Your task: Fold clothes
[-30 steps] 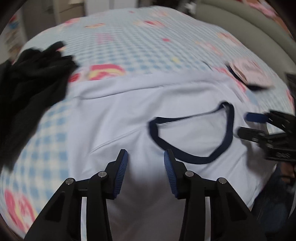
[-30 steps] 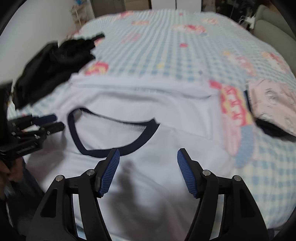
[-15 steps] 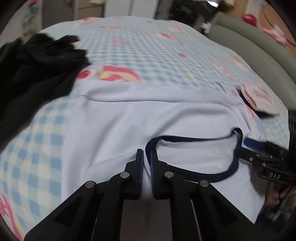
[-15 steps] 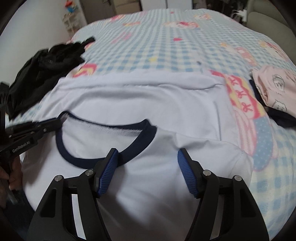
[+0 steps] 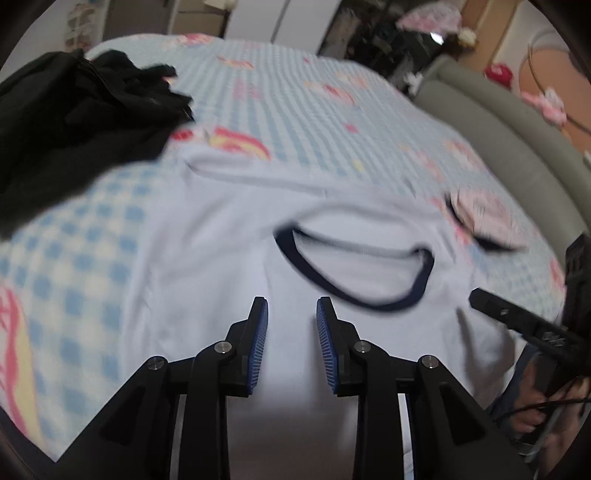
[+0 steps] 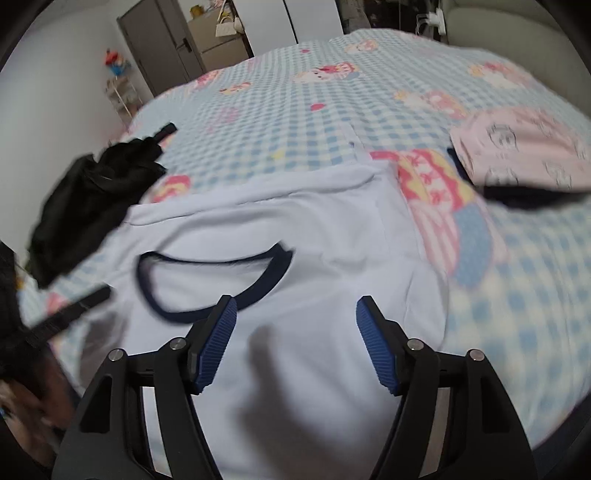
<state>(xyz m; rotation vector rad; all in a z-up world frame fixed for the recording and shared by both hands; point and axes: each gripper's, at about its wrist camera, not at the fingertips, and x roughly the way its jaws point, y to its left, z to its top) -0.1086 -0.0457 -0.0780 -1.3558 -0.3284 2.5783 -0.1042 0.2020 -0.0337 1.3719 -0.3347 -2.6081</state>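
A bedroom in a home. A bed point(image 6: 332, 122) takes up most of both views, covered by a blue checked sheet printed with cartoon figures. Clothes lie on it: a white shirt point(image 6: 295, 229), a black heap point(image 5: 74, 110), a pink garment point(image 6: 524, 151). Behind stand a grey door point(image 6: 159, 40) and white wardrobe doors point(image 6: 310, 18).

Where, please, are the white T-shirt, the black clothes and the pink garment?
white T-shirt point(image 6: 325, 221): right wrist view, on its body above the collar.
black clothes point(image 5: 74, 122): left wrist view, middle of the heap.
pink garment point(image 6: 524, 147): right wrist view, its top face.
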